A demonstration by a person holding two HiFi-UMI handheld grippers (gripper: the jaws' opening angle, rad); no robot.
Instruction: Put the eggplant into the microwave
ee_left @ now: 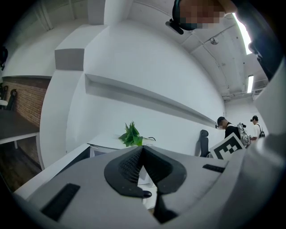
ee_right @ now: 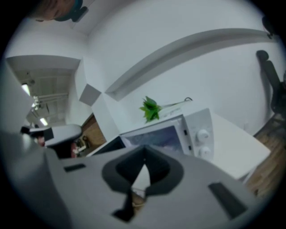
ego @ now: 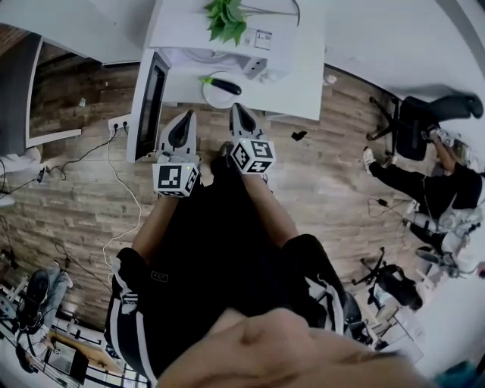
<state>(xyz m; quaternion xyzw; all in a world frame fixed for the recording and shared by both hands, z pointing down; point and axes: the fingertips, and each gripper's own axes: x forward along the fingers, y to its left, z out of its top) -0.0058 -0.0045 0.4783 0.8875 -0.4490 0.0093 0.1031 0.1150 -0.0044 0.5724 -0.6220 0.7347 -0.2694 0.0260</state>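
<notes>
Judging by how things lie, the reach for the pick-up is the step in hand. The left gripper (ego: 186, 115) and the right gripper (ego: 238, 107) are both pressed together on nothing. The eggplant (ego: 223, 86) lies untouched on a plate (ego: 205, 94) on the worktop (ego: 303, 91), just ahead of the right gripper. The microwave (ego: 227, 42) stands beyond it (its door (ego: 150, 102) seems swung open). Next, one gripper must spread and come down over the eggplant.

One eggplant (ego: 221, 85), one microwave (ee_right: 196, 129), one plant (ego: 226, 19)
</notes>
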